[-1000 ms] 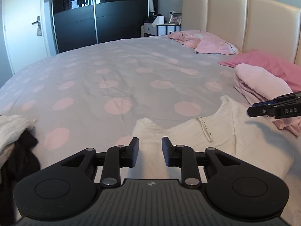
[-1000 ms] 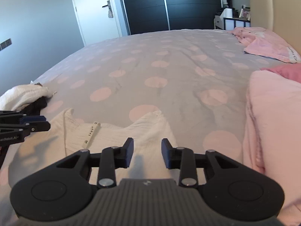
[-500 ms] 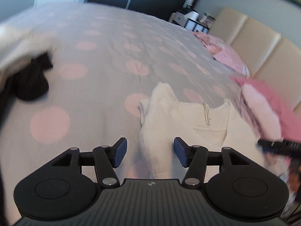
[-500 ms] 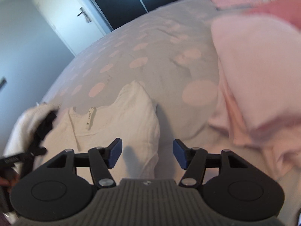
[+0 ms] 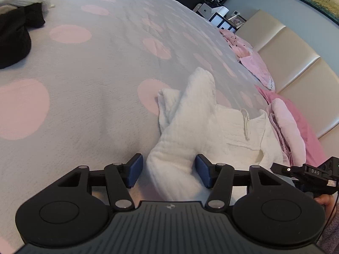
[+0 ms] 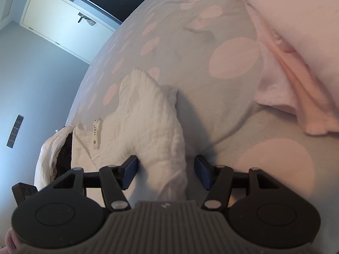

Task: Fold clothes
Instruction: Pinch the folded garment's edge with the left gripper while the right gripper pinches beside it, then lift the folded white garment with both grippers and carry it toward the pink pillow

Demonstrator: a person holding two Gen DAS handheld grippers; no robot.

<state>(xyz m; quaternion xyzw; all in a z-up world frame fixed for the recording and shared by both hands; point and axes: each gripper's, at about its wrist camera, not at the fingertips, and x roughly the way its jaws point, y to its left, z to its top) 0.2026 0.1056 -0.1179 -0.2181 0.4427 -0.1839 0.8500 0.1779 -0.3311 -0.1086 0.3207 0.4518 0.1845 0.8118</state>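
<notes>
A white textured garment (image 5: 190,122) lies on the grey bedspread with pink dots (image 5: 84,84), neck label (image 6: 96,134) showing. My left gripper (image 5: 168,172) is open and straddles a raised fold of its left side; the cloth touches only one pad. My right gripper (image 6: 166,172) is open too, straddling a raised fold on the garment's (image 6: 148,116) right side, with a gap at the right pad. Each gripper shows at the edge of the other's view: the right gripper (image 5: 305,172) and the left gripper (image 6: 23,190).
A folded pink stack (image 5: 290,127) lies right beside the garment, with pink pillows (image 5: 254,63) and a beige headboard (image 5: 296,59) beyond. A heap of white and black clothes (image 5: 17,21) sits on the far left. A white door (image 6: 63,25) stands across the room.
Both grippers have widened, rolled and dropped onto the garment. Folds of white cloth now stand between their fingers, where a second ago the narrow jaws hovered above the flat garment.
</notes>
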